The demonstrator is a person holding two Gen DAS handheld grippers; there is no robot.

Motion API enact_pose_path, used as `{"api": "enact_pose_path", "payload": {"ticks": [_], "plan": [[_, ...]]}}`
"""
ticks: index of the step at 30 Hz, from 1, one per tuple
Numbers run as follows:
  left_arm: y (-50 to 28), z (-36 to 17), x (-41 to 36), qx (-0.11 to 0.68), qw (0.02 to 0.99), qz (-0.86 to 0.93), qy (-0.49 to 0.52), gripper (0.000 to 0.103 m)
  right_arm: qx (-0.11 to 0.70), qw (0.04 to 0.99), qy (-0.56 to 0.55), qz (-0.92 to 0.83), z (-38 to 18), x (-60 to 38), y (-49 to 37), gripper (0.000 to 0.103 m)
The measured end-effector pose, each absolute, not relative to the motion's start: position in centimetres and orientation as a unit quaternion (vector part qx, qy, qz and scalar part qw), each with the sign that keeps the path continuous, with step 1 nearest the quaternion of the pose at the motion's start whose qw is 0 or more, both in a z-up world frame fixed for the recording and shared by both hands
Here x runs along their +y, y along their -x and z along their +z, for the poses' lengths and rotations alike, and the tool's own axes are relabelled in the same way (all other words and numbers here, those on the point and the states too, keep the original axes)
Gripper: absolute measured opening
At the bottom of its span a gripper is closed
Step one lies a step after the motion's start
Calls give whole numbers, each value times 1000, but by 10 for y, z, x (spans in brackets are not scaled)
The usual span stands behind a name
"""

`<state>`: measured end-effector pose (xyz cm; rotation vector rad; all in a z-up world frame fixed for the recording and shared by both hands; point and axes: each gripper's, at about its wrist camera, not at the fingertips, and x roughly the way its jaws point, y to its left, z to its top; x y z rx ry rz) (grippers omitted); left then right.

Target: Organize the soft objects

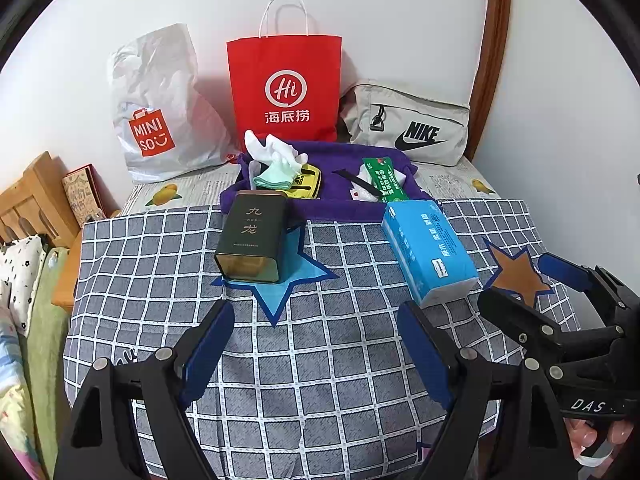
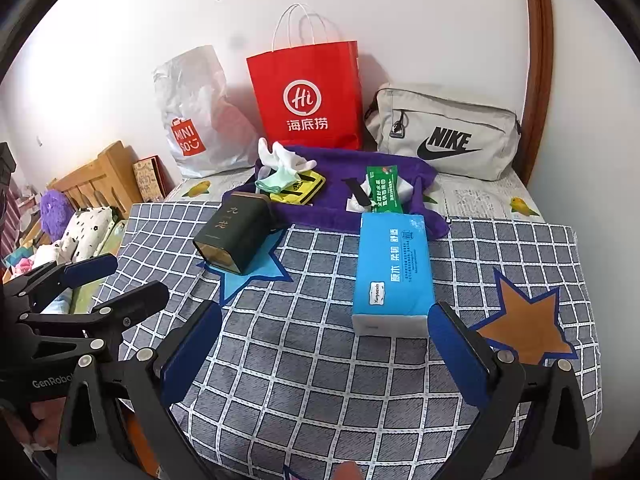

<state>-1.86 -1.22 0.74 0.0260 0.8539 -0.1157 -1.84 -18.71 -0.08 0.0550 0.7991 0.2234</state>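
The blue tissue pack (image 2: 394, 270) lies flat on the checked cloth (image 2: 320, 380), its long axis running away from the cameras toward the purple towel (image 2: 340, 208), which its far end touches. Its near white end sits just ahead of the right gripper (image 2: 324, 356), slightly right of the midline between the spread, empty jaws. The left gripper (image 1: 316, 356), likewise spread and empty, has the pack off to its right, so the right gripper appears the nearer and better aligned for a lengthwise approach.
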Motion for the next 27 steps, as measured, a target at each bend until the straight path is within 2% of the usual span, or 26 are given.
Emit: {"api": "enact_pose_path", "payload": {"ticks": [27], "plan": [[21, 10, -13, 413, 909, -51, -16, 83, 389, 915, -26, 105, 0, -189, 19, 102]]}}
